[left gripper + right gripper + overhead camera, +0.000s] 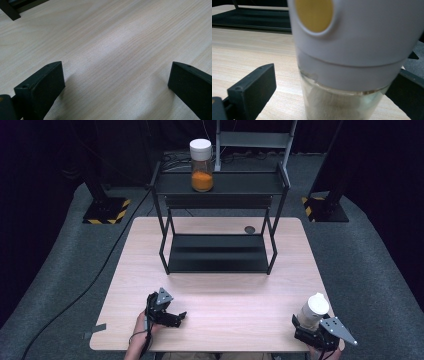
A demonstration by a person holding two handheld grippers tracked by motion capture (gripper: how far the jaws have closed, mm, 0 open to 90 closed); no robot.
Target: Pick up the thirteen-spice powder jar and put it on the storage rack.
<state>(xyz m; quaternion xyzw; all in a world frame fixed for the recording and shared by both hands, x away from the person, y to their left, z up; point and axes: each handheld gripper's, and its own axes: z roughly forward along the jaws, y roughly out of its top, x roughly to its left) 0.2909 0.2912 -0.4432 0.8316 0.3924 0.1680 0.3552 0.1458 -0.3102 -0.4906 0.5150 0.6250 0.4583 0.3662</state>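
Note:
A clear jar with a white lid stands at the table's front right corner; whitish powder shows inside the jar. My right gripper is open around it. In the right gripper view the left jaw stands clear of the glass and the right jaw sits close against it. My left gripper rests low over the front left of the table, open, with bare wood between its jaws. A second jar, white-lidded and holding orange powder, stands on the top shelf of the black rack.
The black two-level rack has a lower shelf on the light wooden table. A small dark disc lies behind the rack. Cables and stand bases with yellow-black stripes sit on the grey floor beyond.

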